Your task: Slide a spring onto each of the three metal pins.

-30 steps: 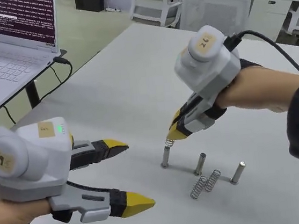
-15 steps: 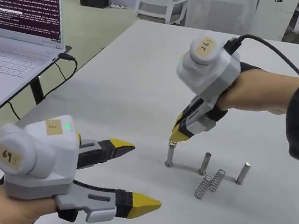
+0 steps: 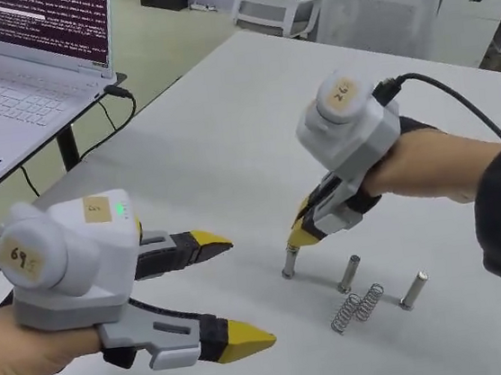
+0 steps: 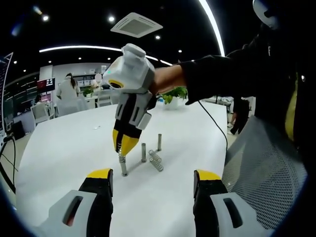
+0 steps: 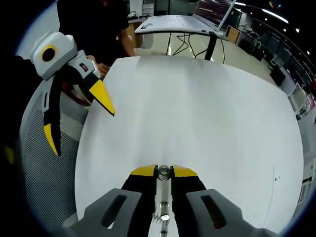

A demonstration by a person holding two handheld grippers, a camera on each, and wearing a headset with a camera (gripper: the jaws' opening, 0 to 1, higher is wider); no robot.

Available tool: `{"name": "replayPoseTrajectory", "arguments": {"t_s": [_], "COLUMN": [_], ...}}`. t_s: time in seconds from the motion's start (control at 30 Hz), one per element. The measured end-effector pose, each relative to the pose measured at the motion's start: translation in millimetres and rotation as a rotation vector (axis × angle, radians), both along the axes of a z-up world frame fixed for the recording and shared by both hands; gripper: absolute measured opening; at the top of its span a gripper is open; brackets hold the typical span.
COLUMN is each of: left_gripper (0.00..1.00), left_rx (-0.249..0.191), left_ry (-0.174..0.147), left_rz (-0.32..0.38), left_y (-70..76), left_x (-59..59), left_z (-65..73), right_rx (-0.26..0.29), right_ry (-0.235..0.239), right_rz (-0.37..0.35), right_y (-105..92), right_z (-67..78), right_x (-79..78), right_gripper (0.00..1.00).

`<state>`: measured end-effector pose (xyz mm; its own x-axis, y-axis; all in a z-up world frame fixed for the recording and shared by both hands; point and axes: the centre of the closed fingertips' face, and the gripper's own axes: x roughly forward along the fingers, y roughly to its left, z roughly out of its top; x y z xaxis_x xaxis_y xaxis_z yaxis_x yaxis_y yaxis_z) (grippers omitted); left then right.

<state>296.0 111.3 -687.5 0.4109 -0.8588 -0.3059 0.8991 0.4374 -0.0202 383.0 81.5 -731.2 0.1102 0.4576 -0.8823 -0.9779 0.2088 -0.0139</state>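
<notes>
Three metal pins stand on the white table: the left pin, the middle pin and the right pin. My right gripper points down onto the left pin, shut on a spring whose coils sit around the pin's top. In the right gripper view the pin's round top shows between the yellow fingertips. Two loose springs lie side by side between the middle and right pins. My left gripper hovers open to the left, holding nothing, and its own view looks at the pins.
An open laptop sits on a stand at the far left, its cable hanging beside the table. The right gripper's black cable trails off right. Office chairs stand beyond the table's far edge.
My right gripper has come down with the spring, from just above the left pin to its top. The left gripper stays open in place.
</notes>
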Motion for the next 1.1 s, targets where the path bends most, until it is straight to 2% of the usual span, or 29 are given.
{"name": "replayPoseTrajectory", "arguments": {"t_s": [0.47, 0.93, 1.1], "left_gripper": [0.61, 0.61, 0.61], "left_rx": [0.009, 0.016, 0.014], "left_ry": [0.004, 0.010, 0.011], "left_rz": [0.000, -0.004, -0.002], "left_y": [0.5, -0.4, 0.1], "left_x": [-0.5, -1.7, -1.2], "left_z": [-1.1, -2.6, -2.8], "right_rx": [-0.004, -0.009, -0.006], "right_ry": [-0.010, -0.031, -0.029], "right_rz": [-0.024, 0.003, 0.010], "right_y": [1.8, 2.8, 3.5], "right_z": [-28.3, -39.6, -38.8], "right_x": [2.4, 0.3, 0.5], "right_gripper": [0.08, 0.09, 0.09]}}
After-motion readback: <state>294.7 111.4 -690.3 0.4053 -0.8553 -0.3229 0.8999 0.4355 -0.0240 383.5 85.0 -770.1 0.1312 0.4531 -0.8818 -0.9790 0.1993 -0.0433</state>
